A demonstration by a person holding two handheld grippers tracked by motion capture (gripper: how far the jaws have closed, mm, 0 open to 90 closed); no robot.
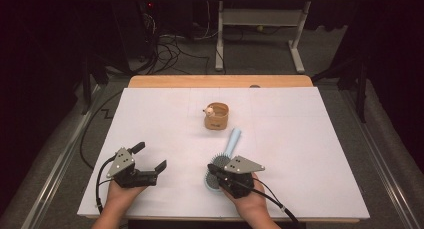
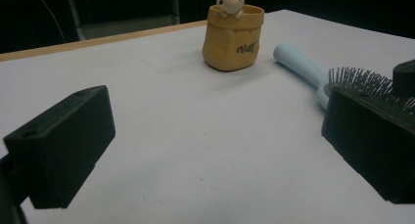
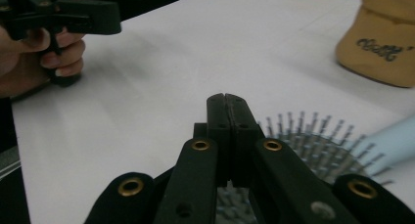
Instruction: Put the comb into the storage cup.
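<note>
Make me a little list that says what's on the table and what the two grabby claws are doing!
table: white top
brush: light blue hairbrush, bristles up, handle pointing at the pouch
pouch: small tan pouch standing upright, a little toy bear on its rim
left gripper: jaws wide open, nothing between them, resting on the table
right gripper: jaws shut together, over the brush head, holding nothing

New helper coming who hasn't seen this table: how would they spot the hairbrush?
On the white table, look just nearer than the small tan pouch. The pale blue plastic hairbrush lies flat, bristles up, its head under the right gripper; nothing else has a long handle.
</note>
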